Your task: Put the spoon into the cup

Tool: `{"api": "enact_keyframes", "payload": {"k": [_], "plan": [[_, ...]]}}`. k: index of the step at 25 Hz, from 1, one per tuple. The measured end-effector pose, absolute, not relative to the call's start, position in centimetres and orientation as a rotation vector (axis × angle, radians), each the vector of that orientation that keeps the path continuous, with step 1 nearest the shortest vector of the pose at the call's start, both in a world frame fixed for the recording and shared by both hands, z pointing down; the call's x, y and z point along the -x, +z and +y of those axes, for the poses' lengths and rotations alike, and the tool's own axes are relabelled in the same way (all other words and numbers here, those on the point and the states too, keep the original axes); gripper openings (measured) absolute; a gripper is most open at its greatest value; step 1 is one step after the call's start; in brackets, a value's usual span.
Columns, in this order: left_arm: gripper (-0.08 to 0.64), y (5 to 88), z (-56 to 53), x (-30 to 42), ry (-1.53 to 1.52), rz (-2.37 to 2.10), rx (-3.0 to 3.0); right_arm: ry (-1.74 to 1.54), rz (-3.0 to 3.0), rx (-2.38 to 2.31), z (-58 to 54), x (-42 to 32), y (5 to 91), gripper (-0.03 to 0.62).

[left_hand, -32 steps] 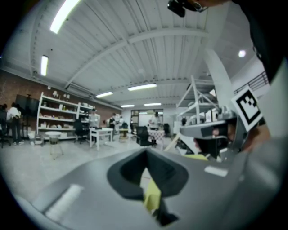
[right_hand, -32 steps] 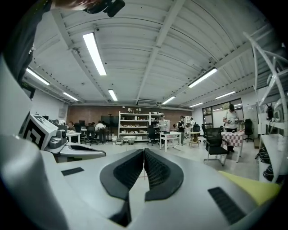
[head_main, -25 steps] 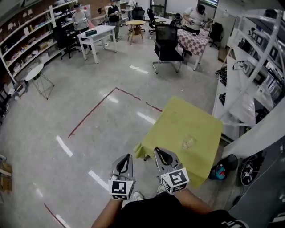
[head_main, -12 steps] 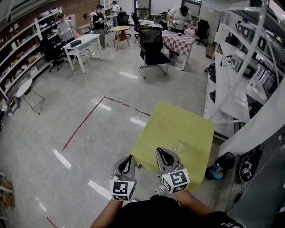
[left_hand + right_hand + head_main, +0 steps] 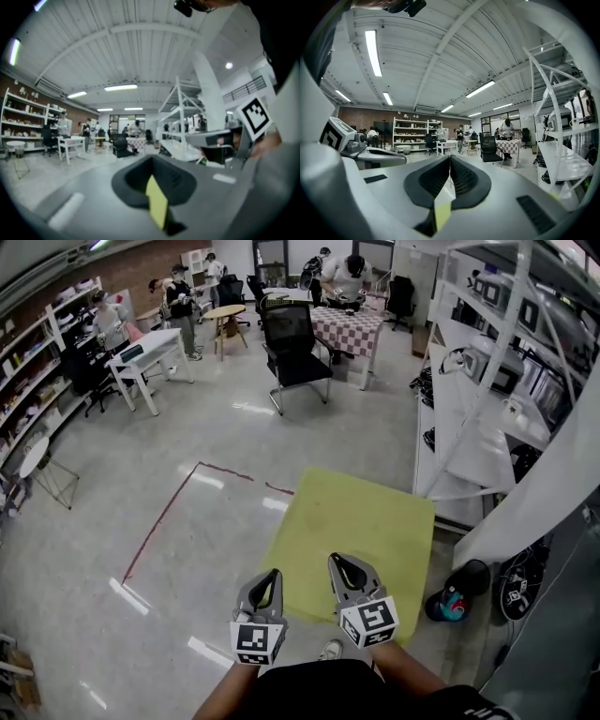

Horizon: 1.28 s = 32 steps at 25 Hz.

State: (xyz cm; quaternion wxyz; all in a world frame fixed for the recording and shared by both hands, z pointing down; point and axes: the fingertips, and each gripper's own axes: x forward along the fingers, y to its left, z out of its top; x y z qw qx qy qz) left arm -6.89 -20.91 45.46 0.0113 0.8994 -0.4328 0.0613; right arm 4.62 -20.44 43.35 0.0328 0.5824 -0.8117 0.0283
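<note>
left tool (image 5: 272,574): tips together, empty | right tool (image 5: 335,561): tips together, apparently empty

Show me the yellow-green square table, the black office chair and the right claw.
yellow-green square table (image 5: 367,521), head view, bare top.
black office chair (image 5: 286,326), head view, backrest.
right claw (image 5: 339,561), head view, between fingertips.

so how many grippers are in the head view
2. The left gripper sits low in the head view by the near edge of the yellow-green table; the right gripper is beside it, over the table. None seem hidden.
</note>
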Motion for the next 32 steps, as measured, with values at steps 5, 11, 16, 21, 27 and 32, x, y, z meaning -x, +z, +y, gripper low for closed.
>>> {"api": "enact_keyframes", "payload": {"k": [5, 11, 16, 21, 27, 32], "plan": [[0.006, 45.6, -22.4, 3.0, 0.211, -1.318, -2.818, 0.110, -2.469, -1.831, -21.6, -8.9, 43.8, 0.011], [0.006, 46.2, -23.2, -0.2, 0.226, -1.304, -2.815, 0.131, -2.442, -1.856, -21.8, -12.9, 44.9, 0.011], [0.006, 47.1, -23.9, -2.1, 0.262, -1.272, -2.814, 0.160, -2.412, -1.892, -21.9, -15.4, 45.7, 0.011], [0.006, 47.2, -25.1, -3.7, 0.279, -1.198, -2.829, 0.194, -2.363, -1.929, -22.4, -16.6, 46.3, 0.011], [0.006, 46.9, -27.5, -6.5, 0.254, -1.089, -2.897, 0.164, -2.296, -2.013, -24.0, -18.7, 45.9, 0.011], [0.006, 47.4, -29.0, -7.3, 0.250, -1.034, -2.912, 0.183, -2.228, -2.069, -24.9, -19.4, 46.7, 0.011]]}}
